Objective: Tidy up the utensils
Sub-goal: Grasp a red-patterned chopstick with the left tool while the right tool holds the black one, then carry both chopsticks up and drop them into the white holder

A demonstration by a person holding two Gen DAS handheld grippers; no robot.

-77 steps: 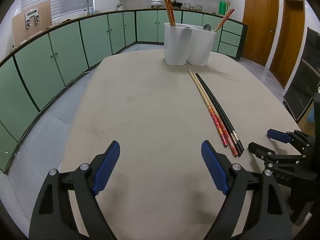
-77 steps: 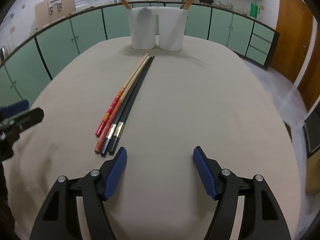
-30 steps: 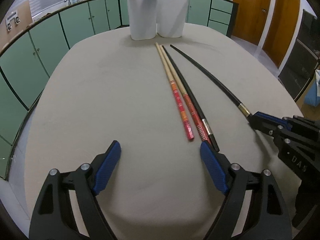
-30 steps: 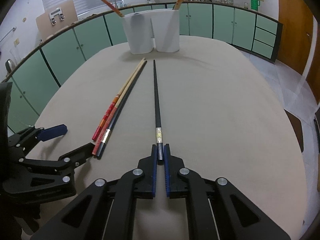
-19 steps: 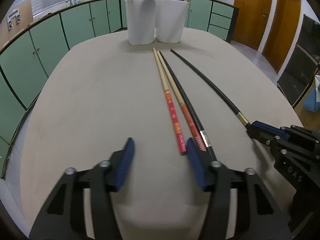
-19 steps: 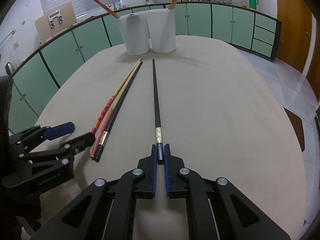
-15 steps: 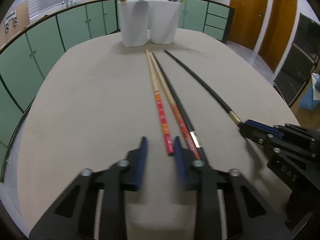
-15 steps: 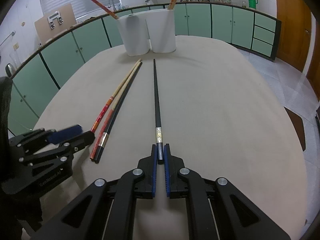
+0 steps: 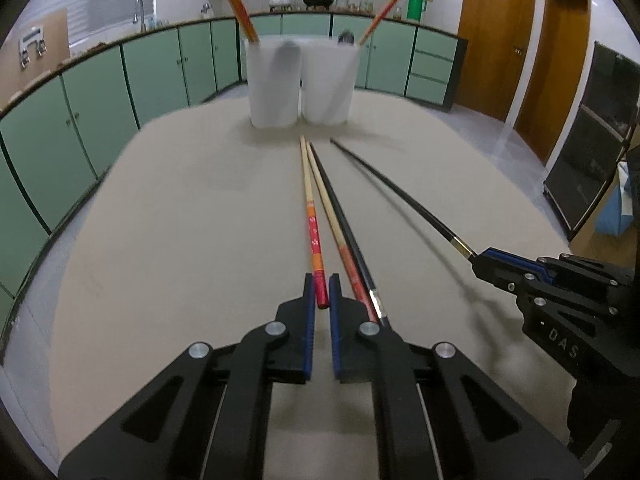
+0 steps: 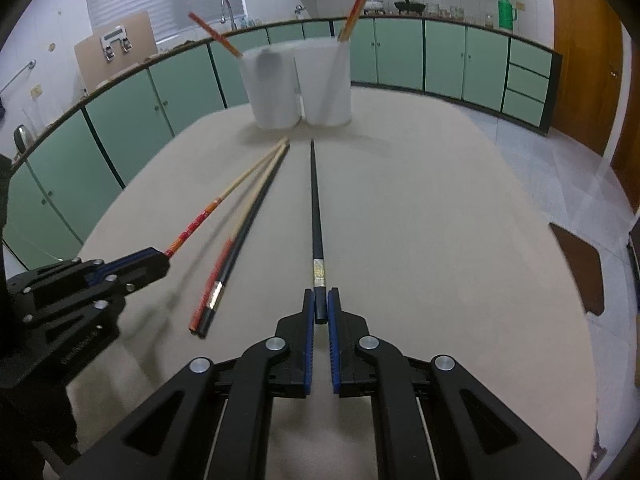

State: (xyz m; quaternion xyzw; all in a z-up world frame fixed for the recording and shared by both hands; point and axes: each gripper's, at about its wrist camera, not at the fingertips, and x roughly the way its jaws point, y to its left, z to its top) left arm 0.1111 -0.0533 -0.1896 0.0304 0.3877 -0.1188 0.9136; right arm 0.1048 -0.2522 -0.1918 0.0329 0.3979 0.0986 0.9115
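My left gripper (image 9: 321,292) is shut on the thick red end of a red-patterned wooden chopstick (image 9: 309,200), whose held end is raised off the table. My right gripper (image 10: 319,306) is shut on the end of a black chopstick (image 10: 314,208) with a gold band. Between them on the table lie a second red-and-wood chopstick (image 9: 335,229) and a second black chopstick (image 9: 349,236), side by side. A white twin-cup utensil holder (image 9: 298,80) stands at the far end with red chopsticks (image 9: 239,10) sticking out. Each gripper also shows in the other view: the right gripper (image 9: 486,266) and the left gripper (image 10: 154,261).
The beige table (image 9: 180,220) runs from me to the holder, with its rounded edges on both sides. Green cabinets (image 9: 100,92) curve around the room behind it. Wooden doors (image 9: 492,36) stand at the right. A brown chair seat (image 10: 580,264) sits beyond the table's right edge.
My left gripper went from wide open to shut on the red-patterned chopstick's end and lifted that end. The right gripper stayed shut on the black chopstick.
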